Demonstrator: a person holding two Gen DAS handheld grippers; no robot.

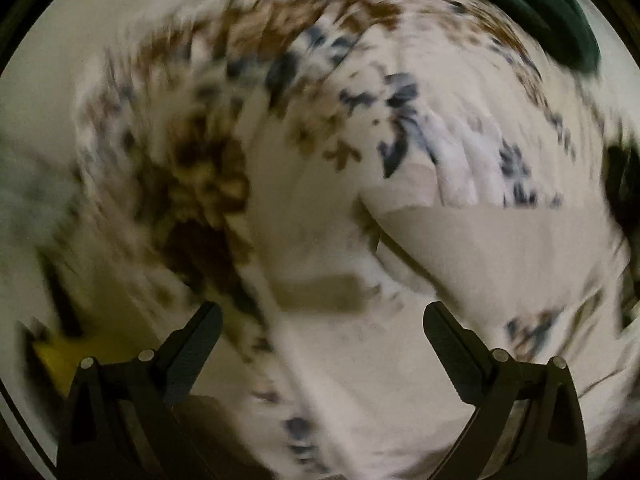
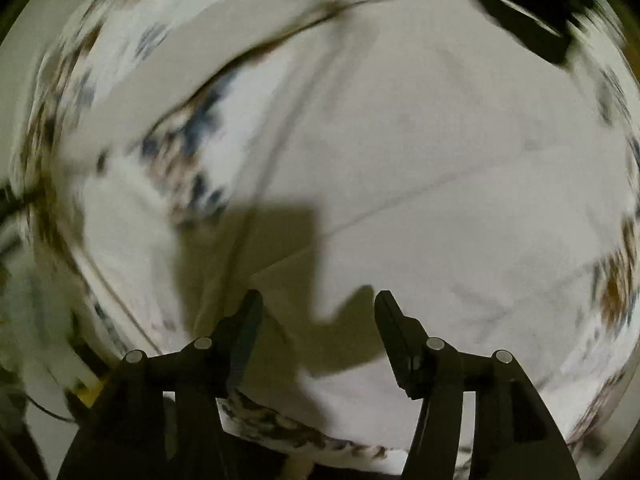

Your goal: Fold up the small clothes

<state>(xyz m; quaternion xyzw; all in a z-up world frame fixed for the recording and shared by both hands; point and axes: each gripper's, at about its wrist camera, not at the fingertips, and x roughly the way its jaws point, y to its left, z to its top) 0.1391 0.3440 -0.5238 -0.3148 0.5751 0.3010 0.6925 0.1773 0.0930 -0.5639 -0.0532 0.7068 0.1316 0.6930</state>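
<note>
Over the flowery cloth (image 1: pixel 320 152), both L gripper (image 1: pixel 322 314) & R gripper (image 2: pixel 318 302) gape, holding nothing; slow down, pinch one edge

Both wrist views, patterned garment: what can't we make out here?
- Left wrist view: motion blur smears the patterned garment; its type, edges and folds are unreadable.
- Left wrist view: dark green object is cut off by the lens rim; yellow item is blurred, partly behind the left hand-held gripper.
- Right wrist view: the right hand-held gripper casts a shadow over the pale fabric; seams there are unclear.
- Right wrist view: dark object blurred, unidentifiable.
</note>
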